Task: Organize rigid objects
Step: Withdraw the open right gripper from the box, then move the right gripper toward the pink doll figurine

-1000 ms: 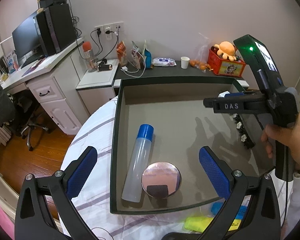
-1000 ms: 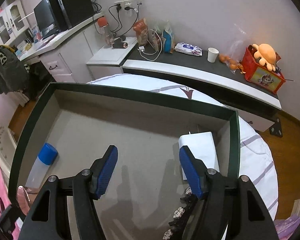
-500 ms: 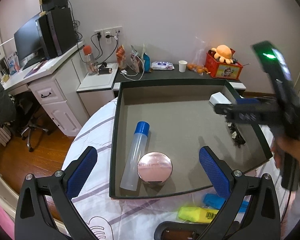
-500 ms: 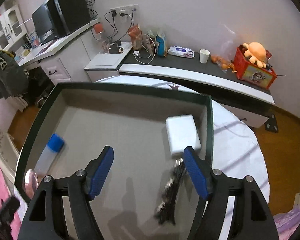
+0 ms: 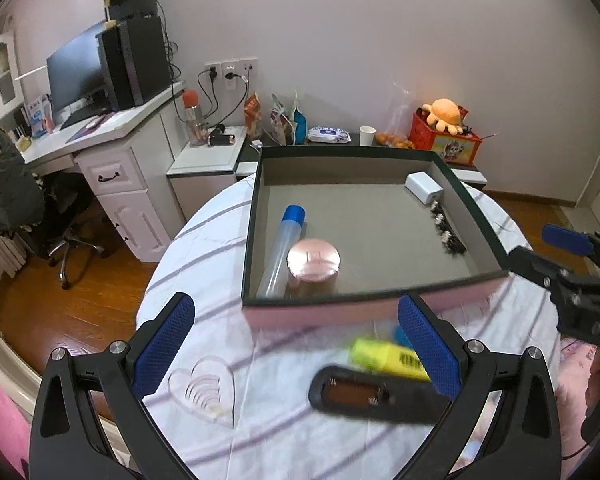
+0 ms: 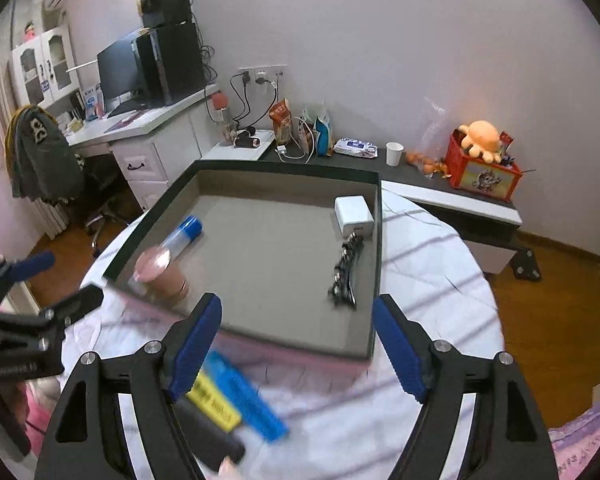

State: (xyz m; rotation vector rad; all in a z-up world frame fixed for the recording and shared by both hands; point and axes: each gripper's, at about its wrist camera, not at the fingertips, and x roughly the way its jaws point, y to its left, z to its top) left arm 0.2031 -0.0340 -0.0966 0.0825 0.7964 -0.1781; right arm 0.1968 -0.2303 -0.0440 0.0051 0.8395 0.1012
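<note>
A dark-rimmed box (image 5: 251,216) (image 6: 377,264) with a grey floor holds a blue-capped bottle (image 5: 280,248) (image 6: 182,234), a pink round jar (image 5: 313,260) (image 6: 156,270), a white block (image 5: 423,187) (image 6: 354,212) and a black studded clip (image 5: 446,232) (image 6: 346,272). In front of it on the cloth lie a yellow highlighter (image 5: 384,358) (image 6: 214,400), a blue item (image 6: 246,398) and a black case (image 5: 364,396). My left gripper (image 5: 296,344) (image 6: 62,280) is open above them, holding nothing. The jaws of my right gripper (image 6: 298,344) (image 5: 540,246) are opening, with nothing between them.
A clear heart-shaped dish (image 5: 202,390) lies near the round table's front left edge. Behind the table stand a low dark shelf (image 6: 420,176) with snacks, a cup and a red toy box, a white desk (image 5: 112,160) with a monitor, and an office chair (image 5: 60,216).
Both grippers drew back out of the box to the near side of the table. The right gripper's jaws spread wider. The black clip now lies by the box's right wall.
</note>
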